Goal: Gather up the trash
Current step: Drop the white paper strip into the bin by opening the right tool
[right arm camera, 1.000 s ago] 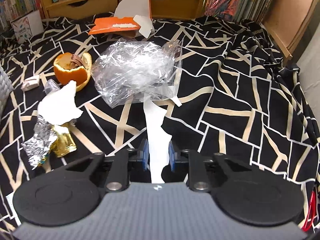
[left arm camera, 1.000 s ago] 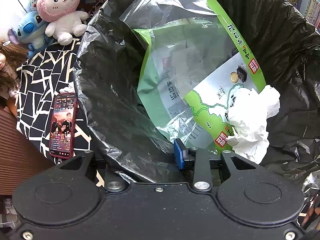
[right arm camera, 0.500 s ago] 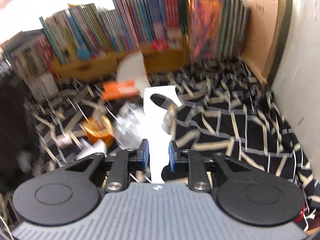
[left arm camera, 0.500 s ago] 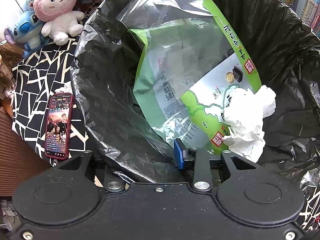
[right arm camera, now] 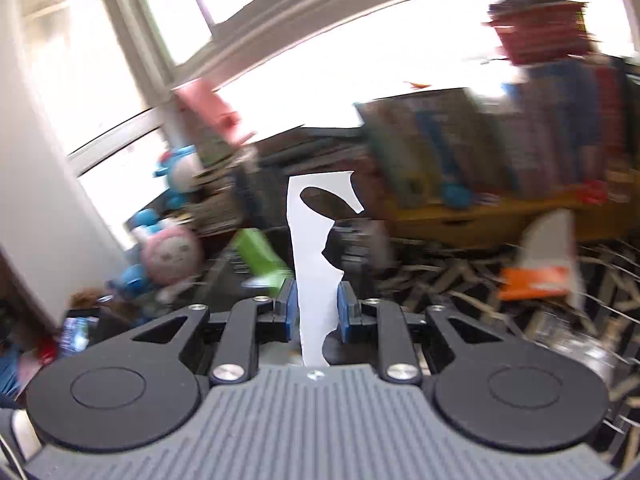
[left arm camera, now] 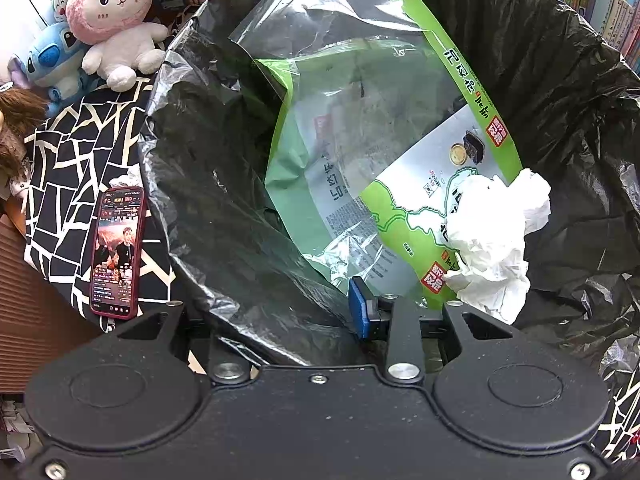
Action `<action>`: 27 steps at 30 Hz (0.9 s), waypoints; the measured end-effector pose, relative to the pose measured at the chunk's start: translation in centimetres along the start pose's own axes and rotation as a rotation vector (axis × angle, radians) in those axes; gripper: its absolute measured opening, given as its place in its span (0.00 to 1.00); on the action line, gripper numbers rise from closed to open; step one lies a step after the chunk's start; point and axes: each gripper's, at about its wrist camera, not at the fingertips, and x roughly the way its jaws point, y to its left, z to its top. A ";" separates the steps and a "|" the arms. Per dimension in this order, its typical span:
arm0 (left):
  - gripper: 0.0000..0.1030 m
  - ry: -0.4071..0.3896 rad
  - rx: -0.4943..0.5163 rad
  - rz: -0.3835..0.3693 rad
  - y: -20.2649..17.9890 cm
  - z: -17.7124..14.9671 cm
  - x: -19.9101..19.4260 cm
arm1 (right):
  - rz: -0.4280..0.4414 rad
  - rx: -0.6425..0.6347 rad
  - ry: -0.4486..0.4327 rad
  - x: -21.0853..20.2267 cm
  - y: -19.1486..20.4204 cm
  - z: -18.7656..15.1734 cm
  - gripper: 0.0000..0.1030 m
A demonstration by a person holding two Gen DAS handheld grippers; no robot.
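The black trash bag [left arm camera: 208, 184] fills most of the left wrist view, its mouth held open, much as it was a second ago. The left gripper [left arm camera: 280, 312] grips the bag's near rim: one blue pad [left arm camera: 358, 308] shows inside the liner, the other finger is hidden behind the plastic, so the jaws stand narrow with the film between them.

Inside leans a large green and clear snack package [left arm camera: 360, 128], and against its lower right lies a crumpled white tissue [left arm camera: 496, 240]; neither has shifted. Left of the bag, a phone [left arm camera: 116, 252] with its screen lit lies on the black and cream patterned cloth [left arm camera: 68, 168], below a pink plush toy [left arm camera: 116, 16].

The right gripper [right arm camera: 318, 310] has changed most. A second ago it was low over the cloth, near the litter; now its view is blurred and tilted up toward bookshelves [right arm camera: 520, 152] and a window (motion smear everywhere). Its jaws stay closed on a torn white paper strip [right arm camera: 314, 264], standing upright between the blue pads.
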 end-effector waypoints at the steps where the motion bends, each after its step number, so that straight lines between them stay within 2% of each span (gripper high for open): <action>1: 0.33 -0.001 0.000 -0.001 0.0 0.0 0.0 | 0.016 -0.019 0.012 0.9 0.9 0.1 0.25; 5: 0.33 -0.003 0.001 -0.005 0.1 -0.1 0.0 | 0.053 -0.062 0.081 4.4 3.4 -0.2 0.26; 11: 0.34 -0.003 0.005 -0.012 0.1 -0.1 0.1 | 0.019 -0.102 0.164 7.3 4.0 -1.5 0.30; 12: 0.35 -0.003 0.006 -0.013 0.1 -0.1 0.1 | 0.014 -0.108 0.167 7.2 4.1 -1.6 0.47; 13: 0.35 -0.003 0.007 -0.014 0.1 -0.1 0.1 | 0.013 -0.111 0.166 6.9 4.1 -1.6 0.56; 15: 0.35 -0.003 0.008 -0.016 0.1 -0.1 0.1 | 0.022 -0.110 0.162 6.4 4.0 -1.6 0.65; 22: 0.36 -0.001 0.008 -0.020 0.1 0.0 0.2 | -0.066 -0.103 0.073 3.2 2.4 -1.0 0.73; 27: 0.36 -0.002 0.000 -0.024 0.2 0.0 0.2 | -0.237 -0.060 0.004 0.3 -1.9 -1.2 0.77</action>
